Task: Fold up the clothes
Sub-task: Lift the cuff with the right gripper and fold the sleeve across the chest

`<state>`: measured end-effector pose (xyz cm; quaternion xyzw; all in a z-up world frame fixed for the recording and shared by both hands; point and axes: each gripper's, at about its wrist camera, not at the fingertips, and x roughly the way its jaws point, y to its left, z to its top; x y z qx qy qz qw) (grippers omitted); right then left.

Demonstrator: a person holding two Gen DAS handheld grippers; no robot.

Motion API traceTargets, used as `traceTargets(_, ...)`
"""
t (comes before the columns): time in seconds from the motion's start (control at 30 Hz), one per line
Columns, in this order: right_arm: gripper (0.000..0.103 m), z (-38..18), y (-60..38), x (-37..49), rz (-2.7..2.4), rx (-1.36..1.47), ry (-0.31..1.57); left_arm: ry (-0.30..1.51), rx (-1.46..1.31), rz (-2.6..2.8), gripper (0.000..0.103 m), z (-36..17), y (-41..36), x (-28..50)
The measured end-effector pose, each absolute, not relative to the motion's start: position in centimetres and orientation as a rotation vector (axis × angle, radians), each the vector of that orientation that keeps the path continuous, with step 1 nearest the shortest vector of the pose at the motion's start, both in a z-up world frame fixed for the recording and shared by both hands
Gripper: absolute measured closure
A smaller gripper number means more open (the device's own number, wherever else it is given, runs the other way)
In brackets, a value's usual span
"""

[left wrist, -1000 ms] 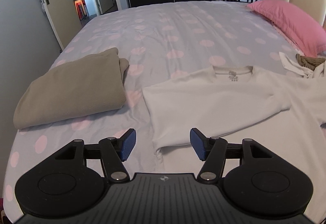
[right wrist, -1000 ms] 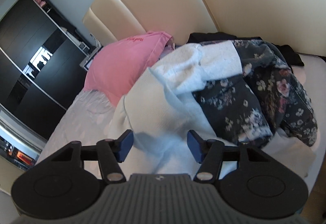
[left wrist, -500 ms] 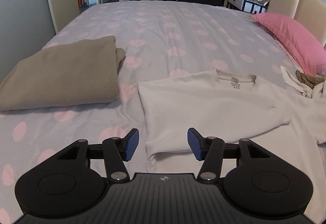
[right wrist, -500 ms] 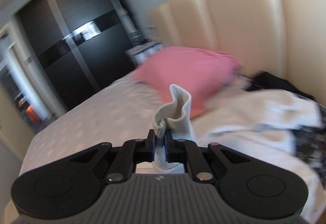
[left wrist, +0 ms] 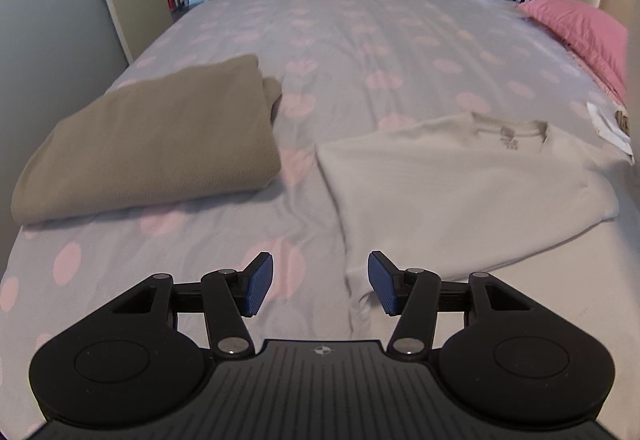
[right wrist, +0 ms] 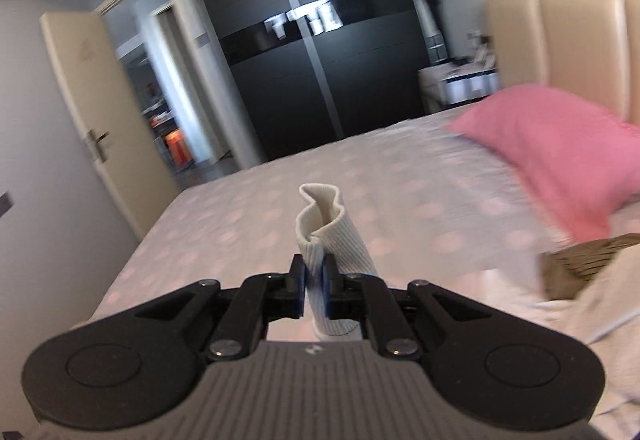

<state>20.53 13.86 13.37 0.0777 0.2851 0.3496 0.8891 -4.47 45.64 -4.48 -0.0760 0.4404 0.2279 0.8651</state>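
Beyond the white sweatshirt [left wrist: 452,192], bare bed [left wrist: 360,40]; left tongs [left wrist: 320,286] gape empty over its hem, right tongs [right wrist: 314,282] pinch its ribbed cuff [right wrist: 324,224].

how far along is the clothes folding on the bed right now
Done: one olive-brown garment lies folded on the bedsheet. In hand: the white sweatshirt is spread flat, one sleeve already across its chest; the right gripper is shut on a ribbed white cuff, while the left gripper hangs open over the sweatshirt's near edge. Left: finishing that fold, plus more clothes beside the pink pillow.
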Motion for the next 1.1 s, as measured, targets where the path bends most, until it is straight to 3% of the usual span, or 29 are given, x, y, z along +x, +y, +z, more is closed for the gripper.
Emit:
traceTargets(0.47,0.093,-5.5,28.6,14.8,0.989,0.041,0.921,0.955,-0.165,0.510,0.052,-5.1,47.7,-4.1)
traceTargets(0.77,0.092,-14.2,33.8,11.5,1.017,-0.074,1.063,0.973,-0.157,0.533,0.052,-5.5,48.2,-3.8)
traceTargets(0.93,0.076,-16.7,34.9,10.5,1.005,-0.106,1.105,0.979,-0.152,0.510,0.052,-5.5,47.9,-3.7)
traceTargets(1.0,0.062,-16.6,35.1,10.2,1.030,-0.113,1.115,0.985,-0.144,0.484,0.052,-5.6,47.6,-3.5)
traceTargets(1.1,0.057,-14.4,33.6,10.0,1.068,-0.134,1.110,0.986,-0.144,0.450,0.052,-5.4,47.0,-3.6)
